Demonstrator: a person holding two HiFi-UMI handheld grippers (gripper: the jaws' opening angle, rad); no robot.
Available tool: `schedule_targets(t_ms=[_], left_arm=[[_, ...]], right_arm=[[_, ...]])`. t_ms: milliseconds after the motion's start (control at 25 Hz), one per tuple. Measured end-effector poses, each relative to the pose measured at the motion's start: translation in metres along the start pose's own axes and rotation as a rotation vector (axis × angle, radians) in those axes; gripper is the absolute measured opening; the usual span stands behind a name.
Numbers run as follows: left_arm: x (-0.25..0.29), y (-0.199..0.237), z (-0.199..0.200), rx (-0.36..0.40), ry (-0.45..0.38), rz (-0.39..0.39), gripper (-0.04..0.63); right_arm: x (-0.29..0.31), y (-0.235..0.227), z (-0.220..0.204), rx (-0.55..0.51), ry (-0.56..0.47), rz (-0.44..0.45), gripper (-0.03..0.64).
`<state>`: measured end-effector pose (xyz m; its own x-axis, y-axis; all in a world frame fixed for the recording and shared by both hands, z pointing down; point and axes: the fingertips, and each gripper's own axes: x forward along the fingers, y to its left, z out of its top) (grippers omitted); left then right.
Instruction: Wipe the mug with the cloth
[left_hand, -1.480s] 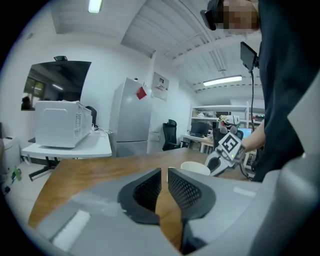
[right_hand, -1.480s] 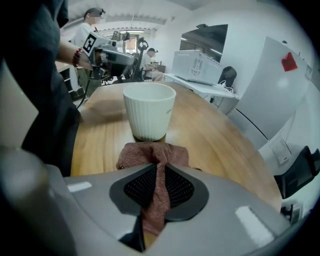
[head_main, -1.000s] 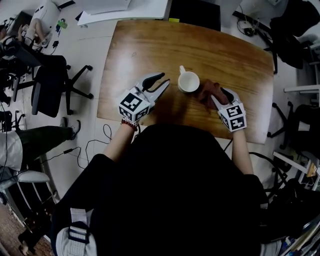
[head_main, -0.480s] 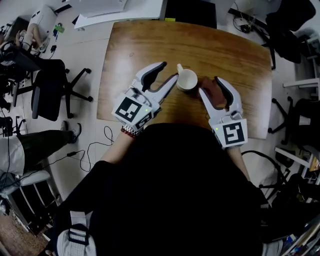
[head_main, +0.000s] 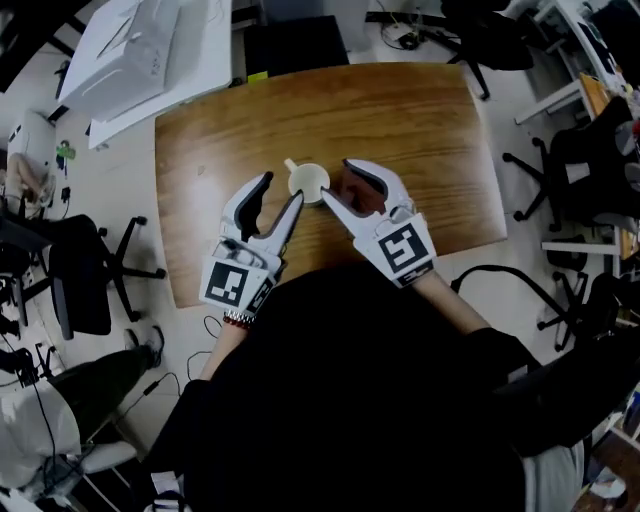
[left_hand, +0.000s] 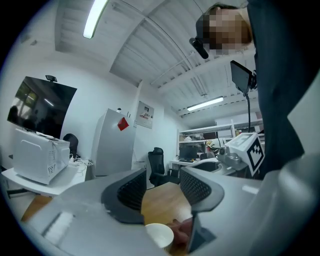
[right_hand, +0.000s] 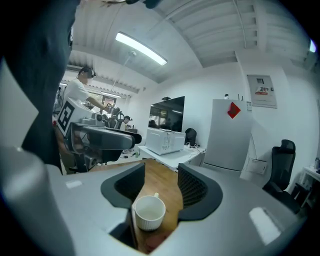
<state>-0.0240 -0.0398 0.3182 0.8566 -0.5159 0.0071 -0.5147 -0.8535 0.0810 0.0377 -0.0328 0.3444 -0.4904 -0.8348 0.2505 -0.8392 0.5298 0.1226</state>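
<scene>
Left tool (left_hand: 162, 186): your jaws are spread wide and they've just been opening up. Nothing's clamped in there, nothing's even touching the pads. You can just see bare wood through the gap.

Right tool (right_hand: 161, 186): also wide open and not gripping anything. In the right gripper view the mug shows in the gap between the jaws, but it's sitting lower down and the pads are well clear of it.

Mug (head_main: 308, 182): white, upright, on the surface near the edge closest to you. From the head view it's right between your two tools, and the handle points away from you. Looks empty from above.

Cloth (right_hand: 151, 246): reddish-brown, bunched up on the surface just beside the mug, on your right tool's side. In the head view it lies under the span of the right jaws. Can't tell if it actually touches the mug.

Surface (head_main: 420, 120): brown wood with rounded corners, with only the mug and cloth on it as far as I can see.

Tool height: both tools look held up off the surface, with the mug and cloth low in each gripper view.

Around you: black office chair (head_main: 85, 280) on the floor to your left, and a white table (head_main: 150, 60) past the far left corner.
</scene>
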Motion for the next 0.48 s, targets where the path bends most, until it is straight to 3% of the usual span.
schedule_targets(t_ms=[480], left_arm=[[0.016,-0.028,-0.009,0.015,0.02,-0.048,0.207]], right_arm=[[-0.024,-0.014,-0.018,0.016,0.013,-0.013,0.198]])
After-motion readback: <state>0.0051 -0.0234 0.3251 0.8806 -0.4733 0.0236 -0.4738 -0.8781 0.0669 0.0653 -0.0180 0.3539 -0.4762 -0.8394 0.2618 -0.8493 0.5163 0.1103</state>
